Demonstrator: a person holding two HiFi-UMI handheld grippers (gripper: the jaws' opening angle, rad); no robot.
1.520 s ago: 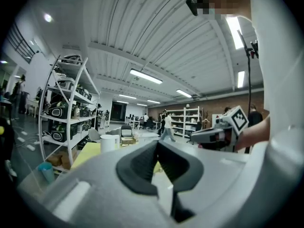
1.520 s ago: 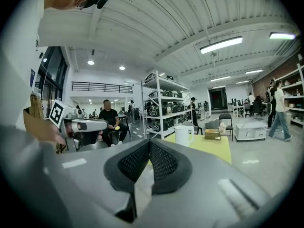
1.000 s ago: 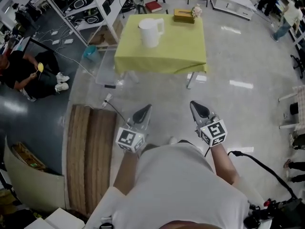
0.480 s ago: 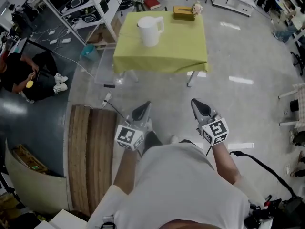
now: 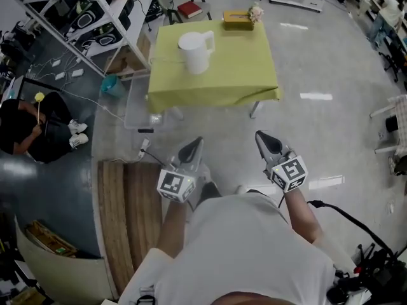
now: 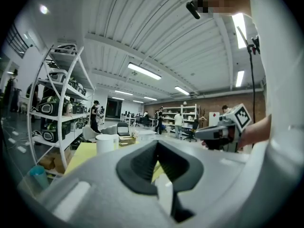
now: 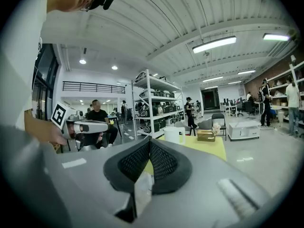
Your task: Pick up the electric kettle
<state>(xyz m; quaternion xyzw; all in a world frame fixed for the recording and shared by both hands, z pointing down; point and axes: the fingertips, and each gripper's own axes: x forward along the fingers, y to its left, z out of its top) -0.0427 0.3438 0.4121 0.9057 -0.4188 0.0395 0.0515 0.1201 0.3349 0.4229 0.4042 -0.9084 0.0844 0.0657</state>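
The electric kettle [image 5: 195, 51] is a white jug with a handle on its right. It stands upright on a table with a yellow-green cloth [image 5: 235, 75], well ahead of me across bare floor. It also shows small in the left gripper view as the kettle [image 6: 105, 143] and in the right gripper view as the kettle [image 7: 172, 134]. My left gripper [image 5: 193, 146] and right gripper [image 5: 264, 140] are held side by side in front of my body, pointing at the table, far short of it. Both are shut and empty, with pads meeting in the left gripper [image 6: 156, 144] and the right gripper [image 7: 149, 141].
A brown box [image 5: 236, 20] with a small flower sits at the table's far edge. White shelving [image 5: 95, 11] stands at left, a clear bin [image 5: 137, 97] by the table's left legs, a wooden platform [image 5: 124, 215] at my left, and a seated person [image 5: 25, 126] further left. A black cable [image 5: 343, 218] lies at right.
I have walked toward the table: the floor, the wooden platform and the seated person have slid down the picture. Both grippers keep their place before me and stay shut.
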